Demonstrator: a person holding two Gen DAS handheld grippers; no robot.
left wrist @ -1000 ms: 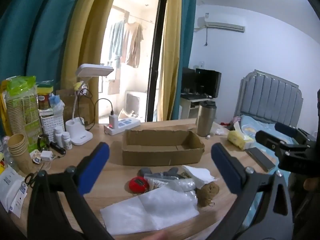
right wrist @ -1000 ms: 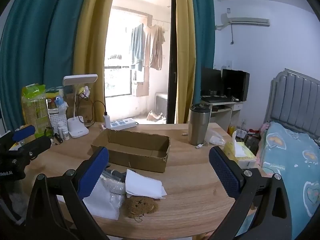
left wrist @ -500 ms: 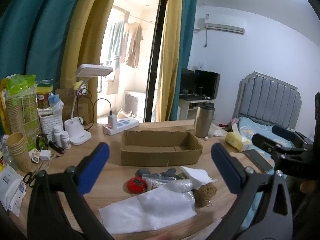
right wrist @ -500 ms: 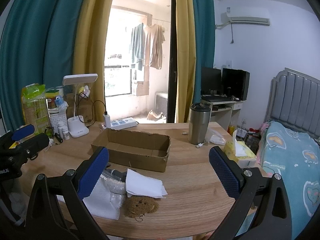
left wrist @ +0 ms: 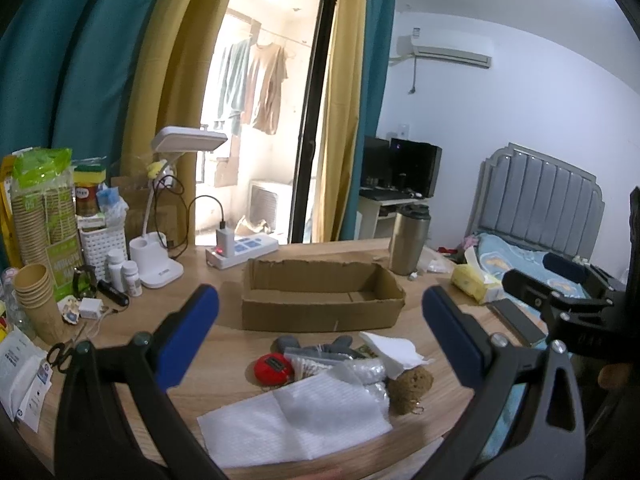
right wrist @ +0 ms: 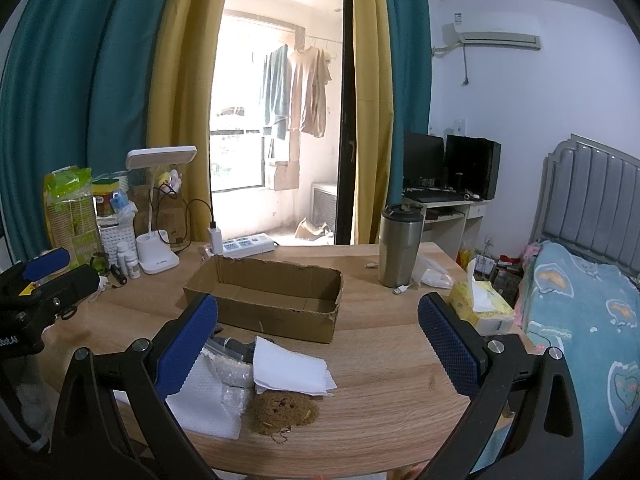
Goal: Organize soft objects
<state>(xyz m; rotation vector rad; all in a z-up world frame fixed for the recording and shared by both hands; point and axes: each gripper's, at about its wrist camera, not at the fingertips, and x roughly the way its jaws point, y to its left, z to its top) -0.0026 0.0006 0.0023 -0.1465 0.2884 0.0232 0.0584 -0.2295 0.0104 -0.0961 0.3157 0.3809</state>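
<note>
An open, empty cardboard box (left wrist: 320,298) (right wrist: 268,300) sits mid-table. In front of it lies a pile: a brown plush keychain (left wrist: 410,390) (right wrist: 285,406), a white foam sheet (left wrist: 294,426) (right wrist: 204,404), bubble wrap (left wrist: 366,372) (right wrist: 230,374), a folded white tissue (left wrist: 394,350) (right wrist: 290,366), a grey soft item (left wrist: 316,346) and a red round item (left wrist: 273,368). My left gripper (left wrist: 320,330) is open and empty above the pile. My right gripper (right wrist: 318,338) is open and empty above the pile's right side.
A steel tumbler (right wrist: 399,246), a yellow tissue pack (right wrist: 480,306), a power strip (left wrist: 242,248), a desk lamp (left wrist: 160,268), bottles, paper cups (left wrist: 34,300) and scissors (left wrist: 62,350) stand around the wooden table (right wrist: 400,380). A phone (left wrist: 518,320) lies at the right edge. A bed stands to the right.
Both grippers have drifted slightly back and up from the table; the pile looks a little farther away. Nothing was grasped or moved.
</note>
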